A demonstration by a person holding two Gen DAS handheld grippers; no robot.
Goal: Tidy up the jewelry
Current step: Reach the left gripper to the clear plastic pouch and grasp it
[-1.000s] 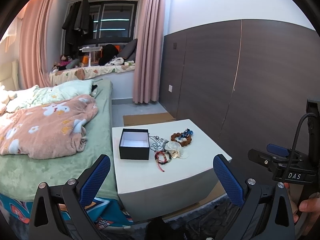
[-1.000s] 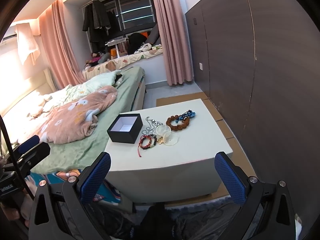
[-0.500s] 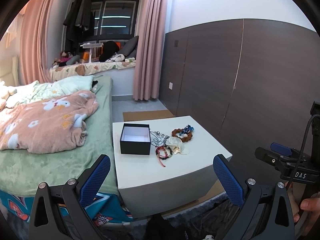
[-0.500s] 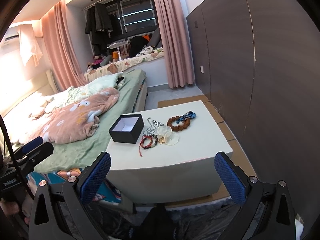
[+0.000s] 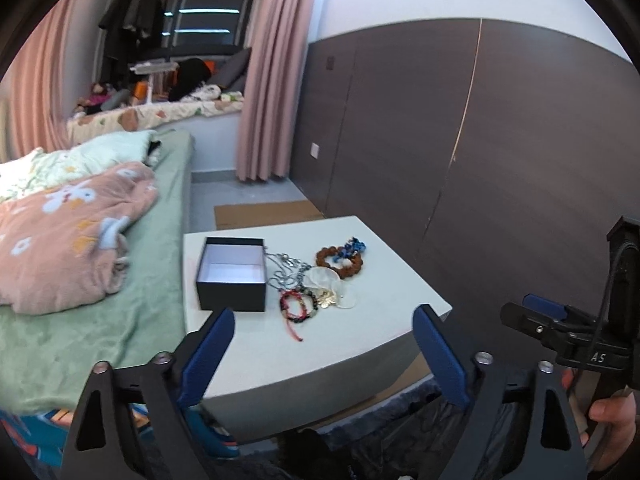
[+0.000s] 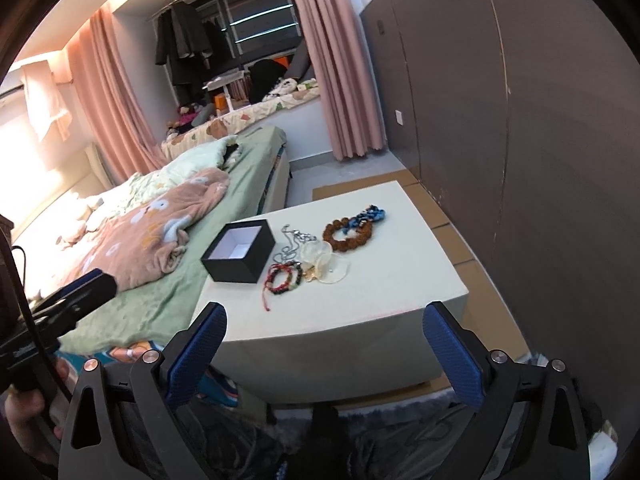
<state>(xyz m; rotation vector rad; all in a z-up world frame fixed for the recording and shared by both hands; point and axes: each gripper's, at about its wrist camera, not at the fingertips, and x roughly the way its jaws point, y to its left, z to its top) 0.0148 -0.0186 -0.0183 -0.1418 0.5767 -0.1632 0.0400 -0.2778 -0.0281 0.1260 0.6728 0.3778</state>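
An open black box (image 5: 232, 276) (image 6: 239, 251) with a white inside stands on a white low table (image 5: 360, 336) (image 6: 360, 300). Right of it lies jewelry: a silver chain (image 5: 286, 268) (image 6: 294, 240), a red and dark bead bracelet (image 5: 298, 304) (image 6: 282, 278), a pale shell-like piece (image 5: 332, 286) (image 6: 326, 266), a brown bead bracelet (image 5: 340, 262) (image 6: 348, 234) and a blue piece (image 5: 354, 247) (image 6: 370, 215). My left gripper (image 5: 322, 350) is open and empty, short of the table's near edge. My right gripper (image 6: 324, 346) is open and empty, likewise short of the table.
A bed (image 5: 120, 300) with green sheet and pink blanket (image 5: 68, 236) touches the table's left side. A dark panelled wall (image 5: 500, 160) runs along the right. Cardboard (image 5: 264, 212) lies on the floor behind the table. The right gripper shows in the left view (image 5: 560, 332).
Both grippers have moved closer to the table; the box and jewelry look larger. The left view has swung slightly right. Nothing on the table has moved.
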